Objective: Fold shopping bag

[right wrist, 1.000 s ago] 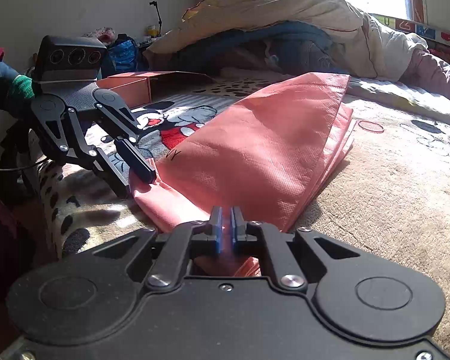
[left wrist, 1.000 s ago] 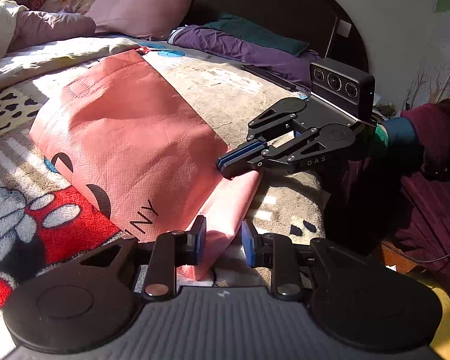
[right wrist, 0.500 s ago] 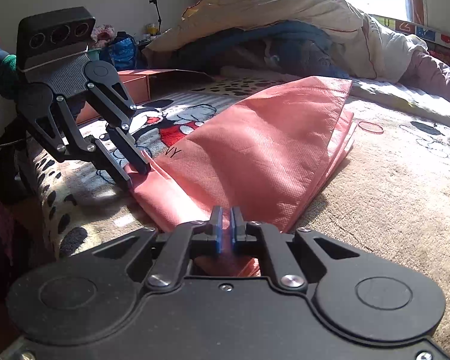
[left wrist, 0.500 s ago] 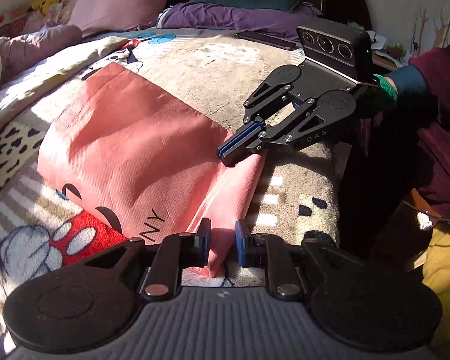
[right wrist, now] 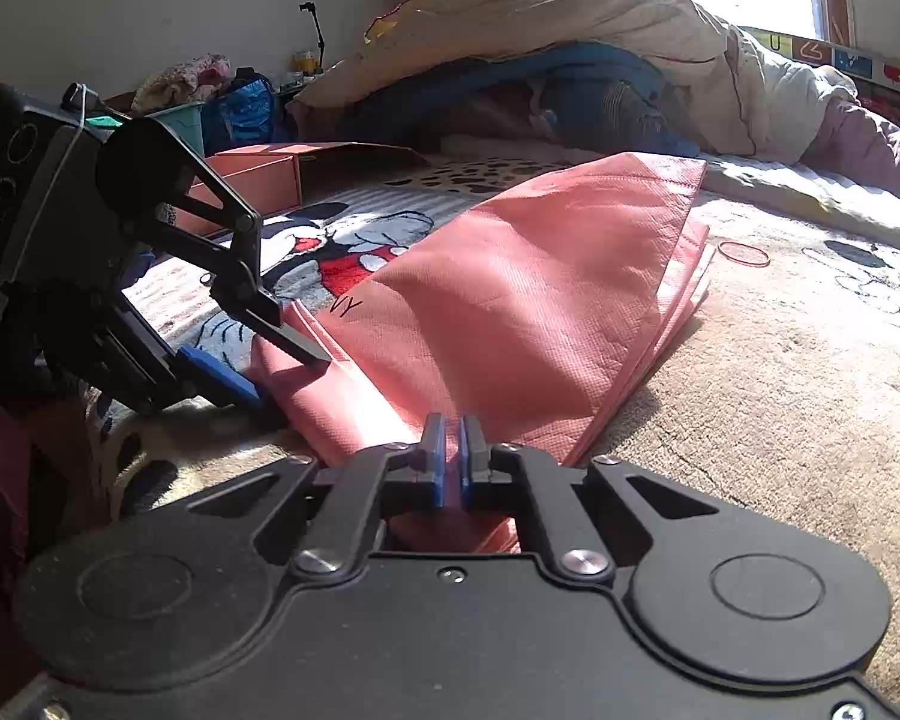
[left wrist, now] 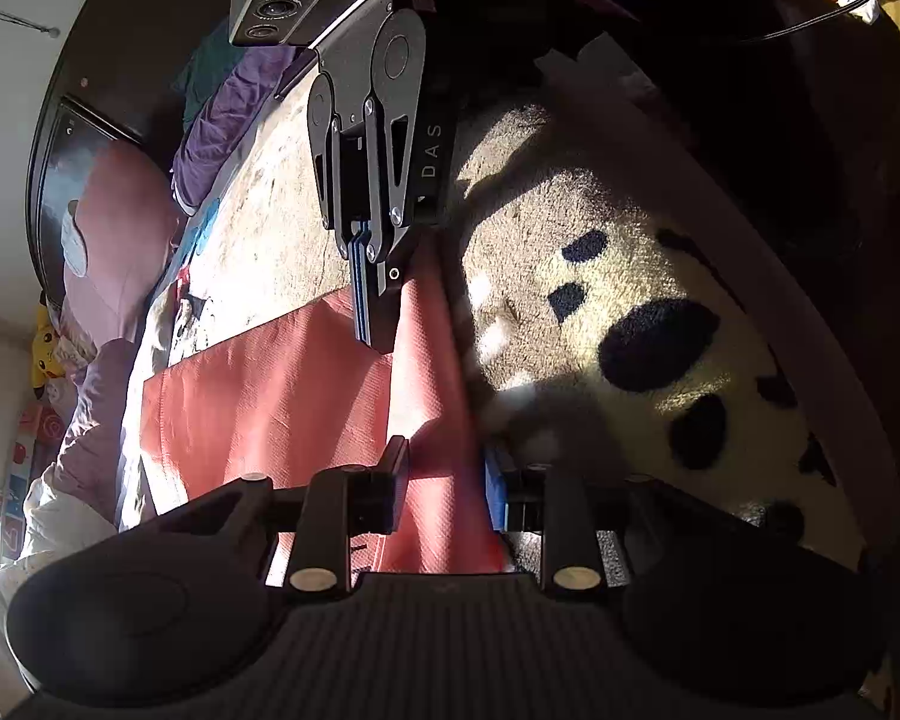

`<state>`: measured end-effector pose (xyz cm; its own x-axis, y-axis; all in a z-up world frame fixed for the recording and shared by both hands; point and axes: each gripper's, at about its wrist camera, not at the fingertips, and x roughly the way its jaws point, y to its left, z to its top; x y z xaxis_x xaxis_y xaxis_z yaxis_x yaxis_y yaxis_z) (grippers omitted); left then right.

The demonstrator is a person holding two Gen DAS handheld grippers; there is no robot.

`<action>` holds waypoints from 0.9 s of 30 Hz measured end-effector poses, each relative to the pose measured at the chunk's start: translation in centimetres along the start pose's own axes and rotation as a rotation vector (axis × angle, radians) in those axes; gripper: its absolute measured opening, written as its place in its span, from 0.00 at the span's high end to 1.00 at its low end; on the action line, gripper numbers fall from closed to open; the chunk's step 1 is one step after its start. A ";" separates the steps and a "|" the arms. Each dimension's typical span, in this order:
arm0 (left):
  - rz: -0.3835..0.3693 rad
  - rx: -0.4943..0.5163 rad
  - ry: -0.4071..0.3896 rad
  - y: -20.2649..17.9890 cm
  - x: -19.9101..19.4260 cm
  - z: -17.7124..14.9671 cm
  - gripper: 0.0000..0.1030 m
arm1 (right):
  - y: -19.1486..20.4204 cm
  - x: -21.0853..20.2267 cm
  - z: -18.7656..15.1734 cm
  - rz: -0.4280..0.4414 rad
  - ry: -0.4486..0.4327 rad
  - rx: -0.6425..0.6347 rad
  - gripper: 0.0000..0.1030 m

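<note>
The salmon-pink shopping bag [right wrist: 540, 300] lies folded in layers on the bed's plush blanket, its black lettering near the front corner. My right gripper [right wrist: 448, 438] is shut on the bag's near edge; the left wrist view shows that gripper [left wrist: 369, 330] pinching the edge from above. My left gripper [left wrist: 447, 468] is rolled onto its side at the bag [left wrist: 270, 396] corner. Its jaws are opening, with the corner flap between them and not pinched. From the right wrist view, the left gripper [right wrist: 288, 375] has one finger on top of the flap and the blue pad below it.
A red rubber band [right wrist: 744, 253] lies on the blanket right of the bag. An orange box [right wrist: 258, 177] sits behind the left gripper, and heaped quilts [right wrist: 570, 30] fill the back. The spotted blanket [left wrist: 630, 300] drops off the bed edge beside the left gripper. A pink pillow [left wrist: 114, 222] lies at the headboard.
My left gripper rolled about a quarter turn and slid along to the bag's corner; its jaws narrowed, then widened again. The right gripper kept still, shut on the bag.
</note>
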<state>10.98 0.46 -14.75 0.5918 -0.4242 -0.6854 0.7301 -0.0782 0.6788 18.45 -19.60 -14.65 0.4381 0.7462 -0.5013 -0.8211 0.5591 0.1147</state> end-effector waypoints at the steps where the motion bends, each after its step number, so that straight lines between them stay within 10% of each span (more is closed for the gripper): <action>1: 0.004 0.001 -0.004 -0.1 0.1 -0.1 0.75 | -0.1 0.0 0.0 0.002 0.000 0.003 0.99; 9: -0.038 -0.202 0.139 1.2 1.2 2.1 0.83 | -1.7 -0.7 0.2 0.031 -0.032 0.125 0.99; 11: -0.057 -0.310 0.144 2.1 1.2 1.8 0.83 | -2.2 -2.3 0.3 -0.015 -0.113 0.168 0.85; 15: -0.111 -0.420 0.149 3.7 1.1 1.3 0.83 | 0.5 -5.7 1.0 -0.042 -0.195 -0.150 0.79; 19: -0.146 -0.446 0.158 4.4 1.0 1.2 0.83 | 5.5 -4.8 -0.3 -0.065 -0.096 -0.609 0.49; 27: -0.196 -0.400 0.136 4.6 0.8 0.8 0.83 | 5.9 -2.4 -0.6 0.015 0.052 -0.983 0.49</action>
<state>14.56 -0.99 -11.98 0.4499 -0.3116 -0.8370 0.8910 0.2204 0.3969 12.33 -18.29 -13.29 0.4282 0.7204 -0.5457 -0.7751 -0.0176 -0.6315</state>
